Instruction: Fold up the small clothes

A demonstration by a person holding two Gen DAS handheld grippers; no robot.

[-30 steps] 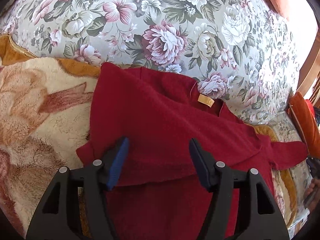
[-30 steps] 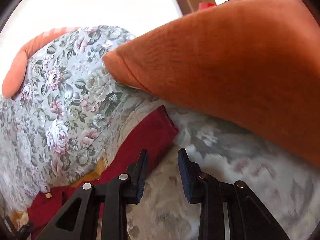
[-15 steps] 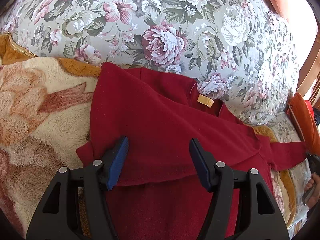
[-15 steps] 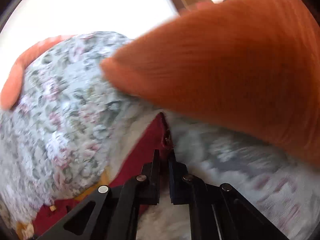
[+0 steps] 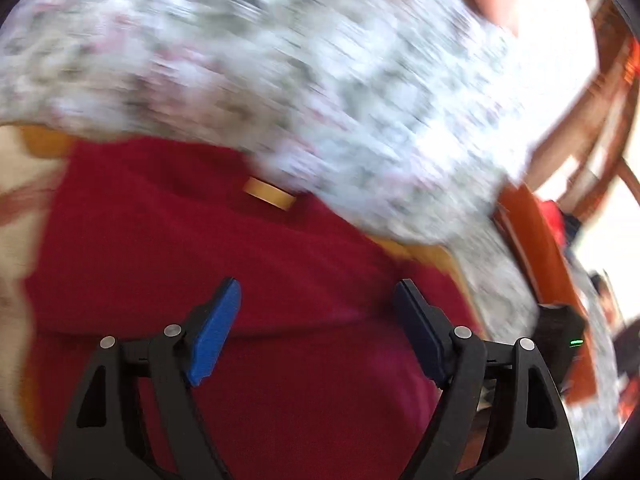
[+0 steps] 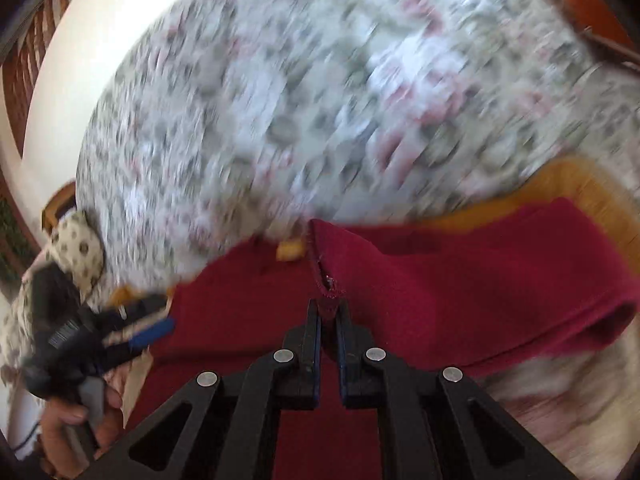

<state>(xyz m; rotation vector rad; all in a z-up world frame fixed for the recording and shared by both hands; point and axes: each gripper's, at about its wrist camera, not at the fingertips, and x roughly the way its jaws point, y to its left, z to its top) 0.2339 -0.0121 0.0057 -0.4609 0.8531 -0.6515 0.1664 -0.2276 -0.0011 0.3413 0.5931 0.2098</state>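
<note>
A dark red small sweater [image 5: 200,256] with a tan neck label [image 5: 269,193] lies on a fleecy blanket in front of a floral cushion. My left gripper [image 5: 316,320] is open and empty, hovering over the sweater's body. My right gripper [image 6: 328,316] is shut on the cuff of the red sleeve [image 6: 480,280], which is lifted and drawn across over the sweater's body [image 6: 240,320]. The left gripper also shows at the left of the right wrist view [image 6: 132,336], held by a hand. Both views are motion-blurred.
A large floral cushion [image 5: 320,80] backs the sweater. The cream and orange blanket [image 6: 580,380] lies under it. An orange cushion [image 5: 532,240] and wooden furniture [image 5: 592,92] stand at the right. A spotted cloth [image 6: 76,248] lies at the left.
My right gripper closed on the sleeve cuff and swung it across over the sweater. My left gripper stayed open and shifted rightward over the sweater.
</note>
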